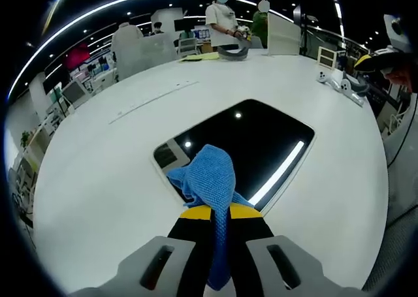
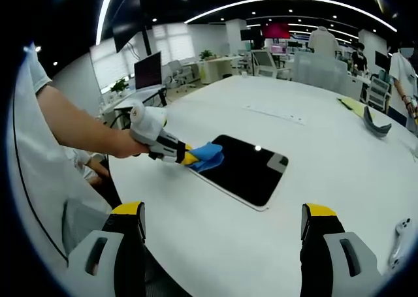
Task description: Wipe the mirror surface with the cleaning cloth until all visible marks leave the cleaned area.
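Just ahead of the left hand-held gripper [image 1: 219, 213], the dark, glossy rectangular mirror with a pale rim [image 1: 251, 143] lies flat on the broad white table [image 1: 98, 179]. The gripper's yellow-tipped black jaws are clenched on the crumpled blue woven cleaning cloth [image 1: 210, 179], whose bunched front rests on the mirror's near edge and hides that corner; its tail hangs down between the jaws. Any marks on the glass are hard to make out under the reflected ceiling lights.

In the right gripper view, the right hand-held gripper [image 2: 222, 222] stands released, jaws wide apart over bare table short of the mirror [image 2: 245, 168], with the left gripper [image 2: 171, 152] and cloth [image 2: 208, 156] at the mirror's left end. Bare table surrounds the mirror on every side. A grey curved object [image 2: 373, 124] lies well beyond, near the far edge.
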A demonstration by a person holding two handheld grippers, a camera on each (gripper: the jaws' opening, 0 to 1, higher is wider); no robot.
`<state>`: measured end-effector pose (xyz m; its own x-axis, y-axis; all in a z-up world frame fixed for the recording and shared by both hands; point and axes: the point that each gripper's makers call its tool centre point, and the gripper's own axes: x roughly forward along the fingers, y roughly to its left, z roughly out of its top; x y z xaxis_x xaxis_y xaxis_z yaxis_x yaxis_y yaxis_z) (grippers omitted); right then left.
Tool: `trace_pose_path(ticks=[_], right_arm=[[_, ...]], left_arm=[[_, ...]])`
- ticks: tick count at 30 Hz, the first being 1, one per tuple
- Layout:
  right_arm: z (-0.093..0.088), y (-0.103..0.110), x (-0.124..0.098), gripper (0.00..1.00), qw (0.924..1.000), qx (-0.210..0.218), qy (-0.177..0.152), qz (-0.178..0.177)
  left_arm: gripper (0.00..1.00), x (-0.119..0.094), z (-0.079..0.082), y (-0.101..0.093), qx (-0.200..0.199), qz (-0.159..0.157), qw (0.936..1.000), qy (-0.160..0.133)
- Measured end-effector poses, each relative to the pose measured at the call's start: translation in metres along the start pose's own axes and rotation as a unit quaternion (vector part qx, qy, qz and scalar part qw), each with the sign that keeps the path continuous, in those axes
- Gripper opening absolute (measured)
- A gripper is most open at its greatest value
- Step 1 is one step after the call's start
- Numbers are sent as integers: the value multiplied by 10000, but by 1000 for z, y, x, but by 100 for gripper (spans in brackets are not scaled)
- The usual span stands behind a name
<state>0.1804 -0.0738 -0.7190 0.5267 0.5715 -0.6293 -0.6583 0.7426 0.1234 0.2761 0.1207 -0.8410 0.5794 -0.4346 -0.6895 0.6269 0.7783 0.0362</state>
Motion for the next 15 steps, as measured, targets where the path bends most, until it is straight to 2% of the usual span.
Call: trace_pose_path(ticks=[8,12,15], right_arm=[[2,1,1,100,10000,-1,12,-22],[2,3,1,100,10000,-13,23,-11],[2,2,1,100,10000,-1,17,-16]], left_arm=[[4,-1,5,1,79,-72,9999,-31],[5,-10,29,5,-102,-6,9990,-424],[5,-17,42,8,-76,26,9982,-592]])
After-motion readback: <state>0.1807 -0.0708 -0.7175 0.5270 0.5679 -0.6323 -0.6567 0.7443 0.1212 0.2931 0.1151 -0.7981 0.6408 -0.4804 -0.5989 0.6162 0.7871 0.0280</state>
